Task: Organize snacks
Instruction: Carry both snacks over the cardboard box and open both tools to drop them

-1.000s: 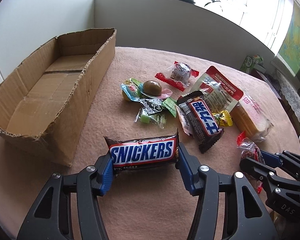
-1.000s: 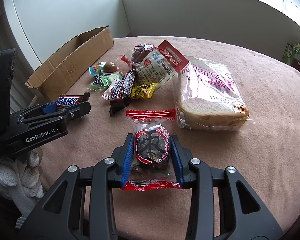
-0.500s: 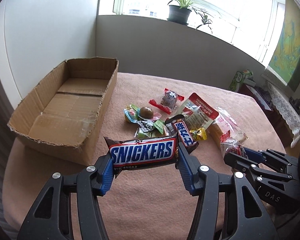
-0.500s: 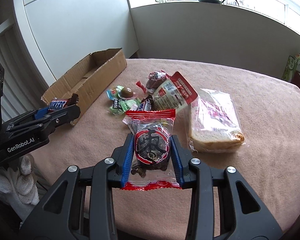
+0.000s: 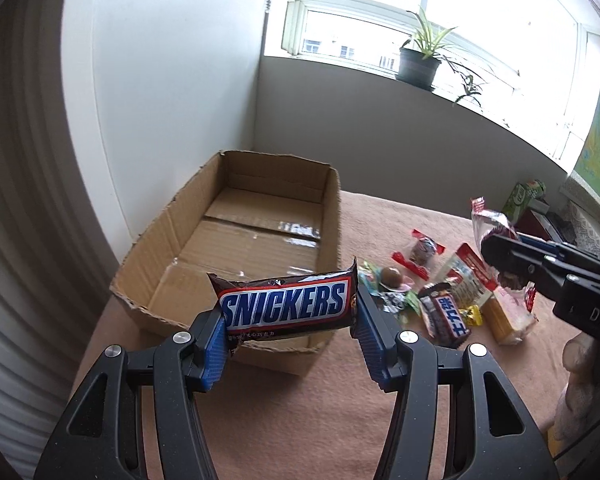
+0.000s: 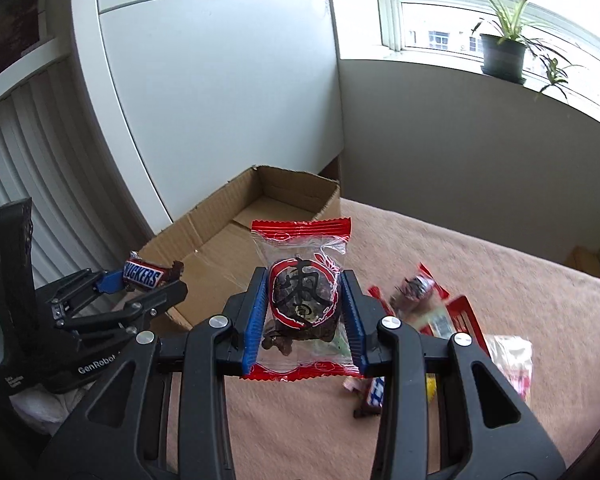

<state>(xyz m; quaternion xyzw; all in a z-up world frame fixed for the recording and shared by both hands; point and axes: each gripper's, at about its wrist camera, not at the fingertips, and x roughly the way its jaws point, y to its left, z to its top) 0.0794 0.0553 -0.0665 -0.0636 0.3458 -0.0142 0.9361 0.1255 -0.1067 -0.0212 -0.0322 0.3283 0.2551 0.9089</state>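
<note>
Around: we see a cardboard box (image 5: 236,248) open-topped on the pink tablecloth (image 5: 300,420), loose snacks (image 5: 440,300) in a heap just right of it; potted plant (image 5: 418,66) on the sill.
In the way: nothing betw. bar & box.
Left gripper (image 5: 290,330): clamped on Snickers bar (image 5: 286,307), held crosswise above box's near wall.
Right gripper (image 6: 304,316): clamped on red-edged clear candy pack (image 6: 302,296), dark lump inside, in the air.

Left gripper (image 5: 288,334) and right gripper (image 6: 303,316): black frames, silver screws, blue ribbed pads; white "GenRobot" lettering; white glove (image 6: 40,404).
</note>
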